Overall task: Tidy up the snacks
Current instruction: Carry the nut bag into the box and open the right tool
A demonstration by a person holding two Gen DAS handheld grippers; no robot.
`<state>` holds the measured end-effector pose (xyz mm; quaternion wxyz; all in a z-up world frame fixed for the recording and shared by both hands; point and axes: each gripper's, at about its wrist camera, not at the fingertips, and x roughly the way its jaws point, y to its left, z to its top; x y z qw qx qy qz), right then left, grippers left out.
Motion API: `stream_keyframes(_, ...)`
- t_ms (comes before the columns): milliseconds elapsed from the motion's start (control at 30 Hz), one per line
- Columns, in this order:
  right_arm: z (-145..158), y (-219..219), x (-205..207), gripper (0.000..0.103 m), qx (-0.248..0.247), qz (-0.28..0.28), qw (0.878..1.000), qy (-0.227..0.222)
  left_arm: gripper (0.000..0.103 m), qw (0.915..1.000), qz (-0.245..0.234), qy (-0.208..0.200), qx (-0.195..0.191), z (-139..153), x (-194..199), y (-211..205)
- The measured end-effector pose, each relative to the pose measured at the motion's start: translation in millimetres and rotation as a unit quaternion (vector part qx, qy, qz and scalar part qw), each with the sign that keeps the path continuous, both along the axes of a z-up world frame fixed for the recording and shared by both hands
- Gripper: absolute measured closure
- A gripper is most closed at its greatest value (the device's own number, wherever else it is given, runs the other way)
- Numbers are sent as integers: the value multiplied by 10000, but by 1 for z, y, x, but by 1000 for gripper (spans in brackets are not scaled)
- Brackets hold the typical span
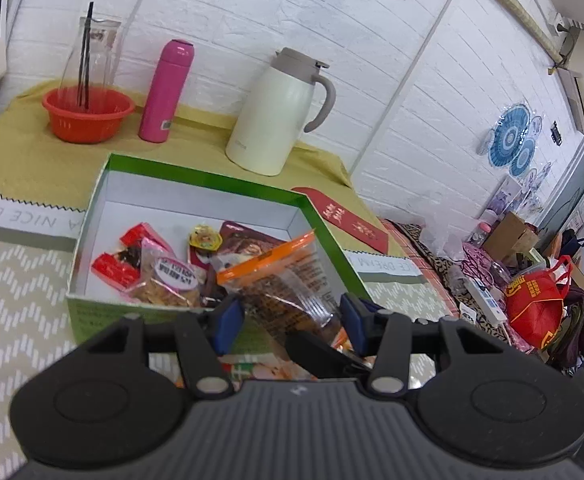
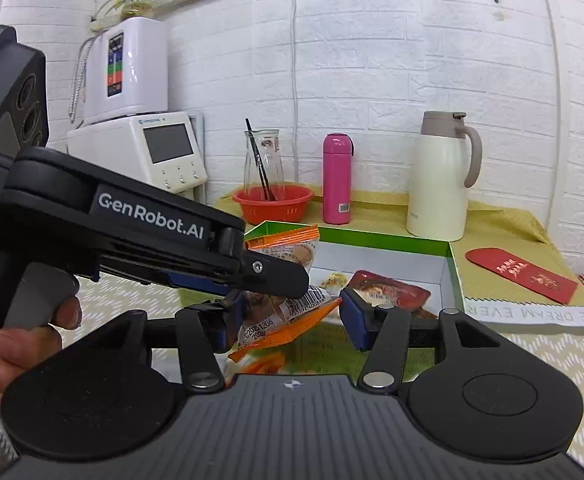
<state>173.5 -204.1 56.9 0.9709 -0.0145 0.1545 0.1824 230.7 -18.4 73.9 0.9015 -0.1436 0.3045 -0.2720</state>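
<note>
Snack packet (image 1: 288, 280) pinched in left tongs (image 1: 290, 322), between wide-open, empty right tongs (image 2: 290, 320).

Bright, even light is filling both views (soft shadows only); fisheye bending is curving the edges, and near parts are blurring.

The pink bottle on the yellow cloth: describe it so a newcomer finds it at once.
Start at the green-rimmed box of snacks and look behind it to the white brick wall. There the pink bottle stands upright between the red basket and the cream jug, the only slim pink cylinder.
</note>
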Motion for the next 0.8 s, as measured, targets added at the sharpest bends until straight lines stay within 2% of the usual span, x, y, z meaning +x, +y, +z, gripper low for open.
stream_keyframes(200,-12,3,38,14,158,-47,9997,154,54,9999,70,105,107,-10,44,0)
stream_keyframes(467,-24,3,67,14,355,-64,9989,297,54,9996,74,219,169,-24,79,0)
stream_keyframes(667,-33,12,83,12,121,9,9990,438,52,9985,131,382,359,-34,94,0)
stream_keyframes(700,-35,13,83,10,54,41,9991,411,49,9985,127,383,378,-35,94,0)
stream_keyframes(767,-36,14,80,0,-63,3,9995,304,31,9985,202,284,422,-35,89,2)
stream_keyframes(800,-35,13,78,0,-112,-34,9997,209,16,9985,297,222,404,-34,86,3)
